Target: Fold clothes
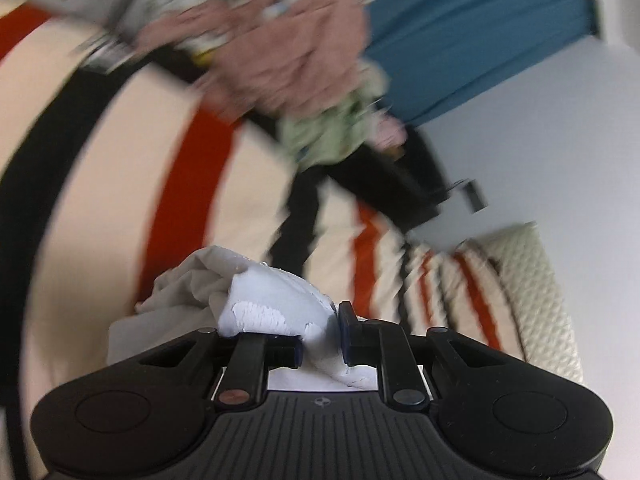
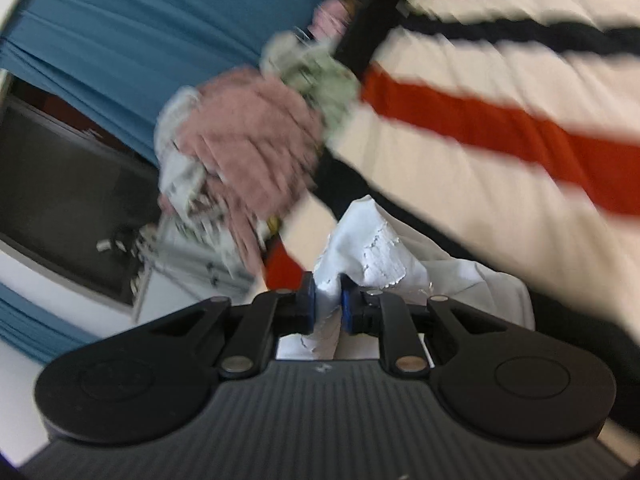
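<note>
Cloth (image 1: pixel 276 300) was pinched in both my tools: the left hand-held gripper (image 1: pixel 320 336) and the right hand-held gripper (image 2: pixel 328 300) each clamped a white bunch, raised over the striped bed (image 1: pixel 132 184). I judged folding barely begun; no fold showed.

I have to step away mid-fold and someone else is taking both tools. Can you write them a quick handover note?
Left tool: shut on a bunched fold of the pale garment.
Right tool: shut on another bunch of the same pale cloth.
The garment is lifted over the striped bedcover; both views are blurred.
Done: both grips taken.
Left: no finished fold is visible; spread it, fold it, lay it down.
</note>
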Tool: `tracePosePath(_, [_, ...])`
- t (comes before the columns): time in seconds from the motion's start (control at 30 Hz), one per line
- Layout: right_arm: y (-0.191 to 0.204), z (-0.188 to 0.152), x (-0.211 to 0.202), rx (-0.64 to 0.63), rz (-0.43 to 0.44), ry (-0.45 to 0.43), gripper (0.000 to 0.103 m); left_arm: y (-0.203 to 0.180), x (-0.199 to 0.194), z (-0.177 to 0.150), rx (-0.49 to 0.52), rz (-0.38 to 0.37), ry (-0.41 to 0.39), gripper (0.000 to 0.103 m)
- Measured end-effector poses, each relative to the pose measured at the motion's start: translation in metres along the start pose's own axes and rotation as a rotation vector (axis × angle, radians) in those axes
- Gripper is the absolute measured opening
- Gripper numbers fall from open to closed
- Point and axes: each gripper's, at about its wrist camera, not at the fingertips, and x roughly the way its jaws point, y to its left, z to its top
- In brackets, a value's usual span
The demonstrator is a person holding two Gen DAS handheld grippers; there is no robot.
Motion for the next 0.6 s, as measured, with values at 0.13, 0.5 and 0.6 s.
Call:
tracePosePath(0.13, [0.008, 0.035, 0.033, -0.060, 0.099, -0.135, 0.016, -0.014, 0.053, 0.027, 0.107, -0.081, -0.106, 0.018])
tracePosePath(0.5, [-0.126, -0.029, 0.130, -0.024, -0.132, 0.055, 0.018, 0.111, 0.147, -0.071, 0.221, 0.117, 0.070, 0.022])
tracePosePath(0.6, [-0.130, -0.043, 0.113, -0.032, -0.140, 0.042, 0.021, 0.107, 0.132, -0.079, 0.276, 0.140, 0.050, 0.027])
